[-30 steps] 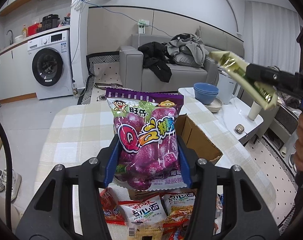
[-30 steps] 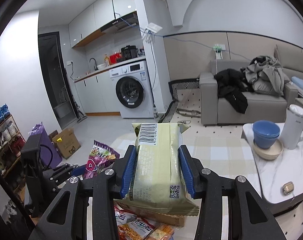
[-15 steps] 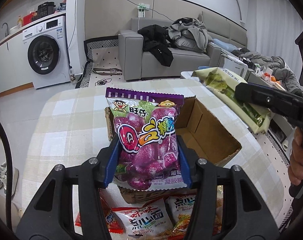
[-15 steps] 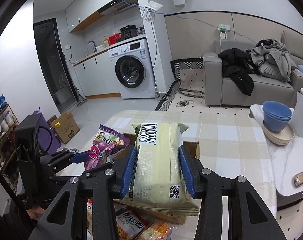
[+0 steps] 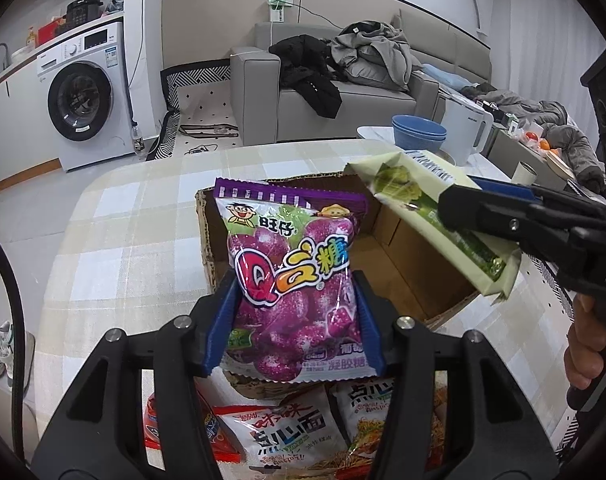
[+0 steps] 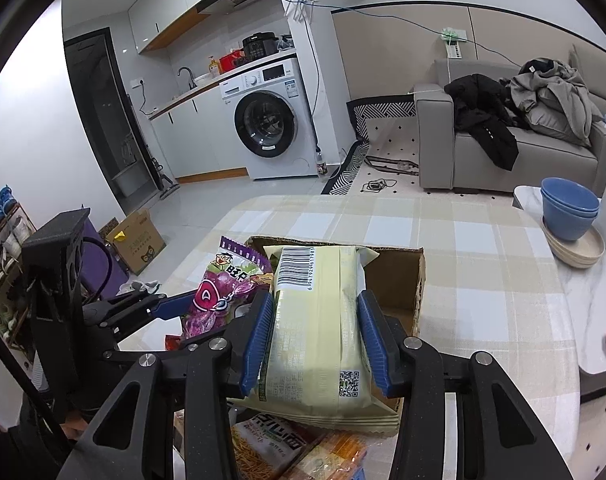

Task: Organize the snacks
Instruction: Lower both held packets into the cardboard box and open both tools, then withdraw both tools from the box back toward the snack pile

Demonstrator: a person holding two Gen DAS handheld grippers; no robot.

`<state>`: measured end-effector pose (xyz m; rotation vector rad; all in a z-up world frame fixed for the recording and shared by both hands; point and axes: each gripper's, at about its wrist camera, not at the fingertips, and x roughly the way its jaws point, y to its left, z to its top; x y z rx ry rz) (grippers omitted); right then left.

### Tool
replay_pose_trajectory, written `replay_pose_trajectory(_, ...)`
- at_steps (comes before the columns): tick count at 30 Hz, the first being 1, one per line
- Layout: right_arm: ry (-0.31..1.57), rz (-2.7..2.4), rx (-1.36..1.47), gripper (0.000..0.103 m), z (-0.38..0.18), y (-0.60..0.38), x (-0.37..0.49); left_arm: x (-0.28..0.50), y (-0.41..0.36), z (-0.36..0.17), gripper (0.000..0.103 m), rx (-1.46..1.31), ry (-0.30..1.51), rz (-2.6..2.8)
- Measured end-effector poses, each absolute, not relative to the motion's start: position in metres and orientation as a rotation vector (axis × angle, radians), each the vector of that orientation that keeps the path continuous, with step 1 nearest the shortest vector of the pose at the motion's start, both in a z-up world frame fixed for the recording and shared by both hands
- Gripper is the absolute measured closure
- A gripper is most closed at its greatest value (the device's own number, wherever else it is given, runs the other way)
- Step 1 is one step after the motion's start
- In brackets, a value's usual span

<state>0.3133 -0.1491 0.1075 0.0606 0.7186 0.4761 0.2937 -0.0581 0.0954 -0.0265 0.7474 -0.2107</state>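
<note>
A glossy purple candy bag [image 5: 291,280], printed with frosted grape gummies, two cartoon faces and bold red and yellow lettering, has a crimped top edge and stands upright between the blue ribbed pads of the left gripper [image 5: 293,320], whose jaws are clamped on its lower half. It hangs over the near edge of an open cardboard box [image 5: 403,276]. Beside it, over the right part of the box, a pale yellow-green wrapped snack pack [image 6: 319,328], long and pillow-shaped, with a barcode near its top and a small square code low on its back, is pinched at its sides by the right gripper [image 6: 317,340], the jaws pressed onto it. In the left wrist view its front shows green printing. The box is plain brown corrugated card, rectangular, with ragged cut edges, and nothing is visible inside it. It sits on a table [image 5: 115,240] covered with a beige and white checked cloth. In front of the box lie several more crinkly snack bags [image 5: 287,436], white, orange and red; their exact number cannot be told. Past the table's far right corner, two blue bowls [image 6: 569,206] stack on a shallow cream dish on a white marble-look surface, next to a white kettle [image 5: 465,130]. Beyond stand one white washing machine [image 6: 269,120] and a grey sofa [image 6: 503,156] heaped with dark and grey clothes.
</note>
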Motion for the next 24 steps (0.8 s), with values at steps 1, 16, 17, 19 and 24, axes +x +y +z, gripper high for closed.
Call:
replay_pose_trajectory(1,0.719,0.473,0.063,0.059,0.107,-0.149,0.313,0.295,-0.059,0.095,0.052,-0.029,0.748,-0.211)
replay_pose_trajectory(16,0.672,0.433,0.074,0.026,0.116,-0.157,0.297,0.275,-0.046,0.110,0.001,-0.081,0.693,-0.213)
replay_pose_trajectory(17,0.673,0.435,0.080,0.020,0.117,-0.159,0.293,0.271,-0.045,0.110,0.001,-0.081,0.690,-0.209)
replay_pose_trajectory(19,0.657,0.432,0.089,0.007,0.120,-0.163,0.282,0.263,-0.043,0.111,0.001,-0.083,0.692,-0.208)
replay_pose_trajectory(24,0.652,0.423,0.080,0.000,0.123,-0.169,0.257,0.233,-0.038,0.117,0.001,-0.060,0.682,-0.182)
